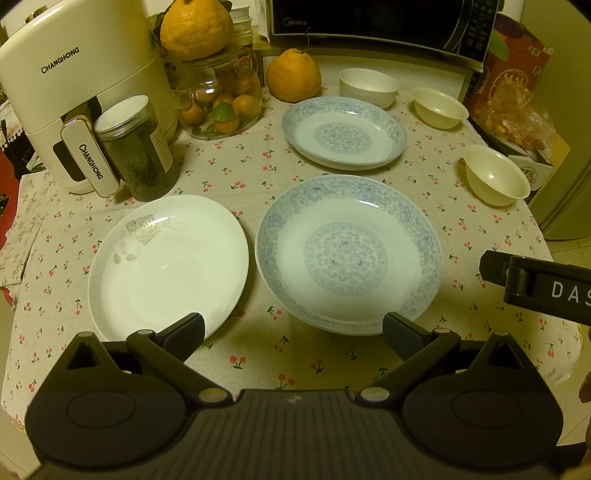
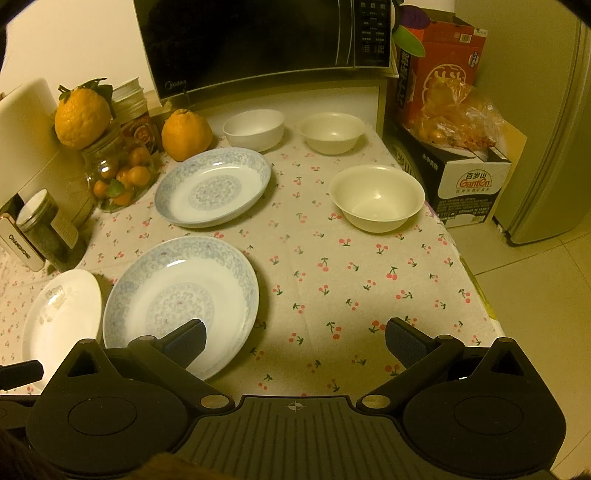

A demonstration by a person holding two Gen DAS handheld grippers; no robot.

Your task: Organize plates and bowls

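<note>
Three plates lie flat on the cherry-print tablecloth [image 1: 258, 173]. A white plate with a grey rose [image 1: 168, 264] [image 2: 61, 317] is near left, a blue-patterned plate [image 1: 349, 254] [image 2: 181, 301] near centre, and a second blue-patterned plate [image 1: 343, 133] [image 2: 212, 186] behind it. A white bowl [image 1: 368, 86] [image 2: 254, 129] and two cream bowls [image 1: 439, 108] [image 2: 331, 132], [image 1: 495, 179] [image 2: 376, 197] stand upright at the back and right. My left gripper [image 1: 293, 330] hovers open above the near edges of the two front plates. My right gripper [image 2: 295, 338] is open over bare cloth, holding nothing.
A cream Changhong appliance [image 1: 74, 92], a dark jar [image 1: 136, 151], a glass jar of small oranges [image 1: 221, 103], large citrus fruits [image 1: 293, 75] and a microwave [image 1: 380, 22] line the back. Boxes [image 2: 443, 92] and a fridge [image 2: 550, 129] stand right of the table edge.
</note>
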